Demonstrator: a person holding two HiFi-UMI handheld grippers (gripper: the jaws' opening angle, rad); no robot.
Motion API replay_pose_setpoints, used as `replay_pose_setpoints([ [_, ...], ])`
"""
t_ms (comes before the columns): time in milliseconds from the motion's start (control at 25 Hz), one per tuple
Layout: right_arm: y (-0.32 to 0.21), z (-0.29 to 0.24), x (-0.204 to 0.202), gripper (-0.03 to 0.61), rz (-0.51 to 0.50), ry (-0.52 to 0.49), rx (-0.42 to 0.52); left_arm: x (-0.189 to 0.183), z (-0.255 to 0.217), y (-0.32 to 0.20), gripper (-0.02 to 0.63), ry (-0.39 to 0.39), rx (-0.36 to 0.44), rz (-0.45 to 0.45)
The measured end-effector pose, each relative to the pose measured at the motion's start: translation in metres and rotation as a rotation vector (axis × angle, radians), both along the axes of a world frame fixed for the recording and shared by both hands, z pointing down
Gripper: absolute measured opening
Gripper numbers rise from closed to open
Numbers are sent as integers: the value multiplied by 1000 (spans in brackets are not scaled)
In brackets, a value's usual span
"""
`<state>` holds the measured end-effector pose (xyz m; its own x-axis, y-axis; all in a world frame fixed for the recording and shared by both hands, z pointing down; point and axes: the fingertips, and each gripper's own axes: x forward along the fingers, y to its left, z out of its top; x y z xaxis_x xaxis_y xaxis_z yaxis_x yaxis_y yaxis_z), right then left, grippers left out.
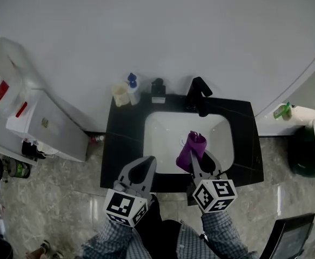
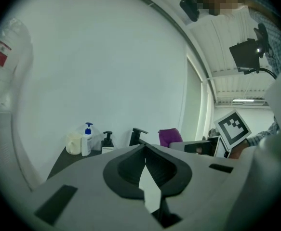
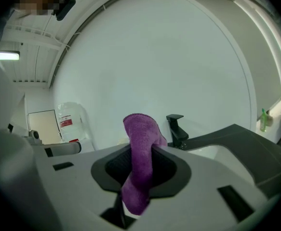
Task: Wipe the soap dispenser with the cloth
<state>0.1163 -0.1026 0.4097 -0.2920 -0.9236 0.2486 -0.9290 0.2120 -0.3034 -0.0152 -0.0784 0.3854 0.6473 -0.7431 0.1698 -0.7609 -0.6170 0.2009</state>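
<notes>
A black soap dispenser (image 1: pixel 158 90) (image 2: pixel 107 142) stands at the back of the black counter (image 1: pixel 122 144), left of the black faucet (image 1: pixel 199 95) (image 3: pixel 177 128). My right gripper (image 1: pixel 195 154) (image 3: pixel 141 150) hovers over the front of the white sink (image 1: pixel 162 128), shut on a purple cloth (image 1: pixel 191 148) (image 3: pixel 140 162) that sticks up between its jaws. The cloth (image 2: pixel 169 136) also shows in the left gripper view. My left gripper (image 1: pixel 148 161) (image 2: pixel 144 149) is over the counter's front edge, shut and holding nothing. Both grippers are well short of the dispenser.
A white pump bottle with a blue top (image 1: pixel 133 87) (image 2: pixel 86 139) and a cream cup (image 1: pixel 120 94) (image 2: pixel 73 143) stand left of the dispenser. A white appliance (image 1: pixel 44 125) is at the left, a green bottle (image 1: pixel 281 111) on a ledge at the right. The floor is grey tile.
</notes>
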Motion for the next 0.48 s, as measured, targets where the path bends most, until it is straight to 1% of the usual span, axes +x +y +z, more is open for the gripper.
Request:
replay_pose_setpoints([
  [200, 62, -6, 3, 89, -44, -27, 27, 18, -6, 58, 11, -6, 27, 5],
  [480, 144, -12, 11, 89, -85, -24, 47, 25, -6, 141, 11, 1, 37, -51],
])
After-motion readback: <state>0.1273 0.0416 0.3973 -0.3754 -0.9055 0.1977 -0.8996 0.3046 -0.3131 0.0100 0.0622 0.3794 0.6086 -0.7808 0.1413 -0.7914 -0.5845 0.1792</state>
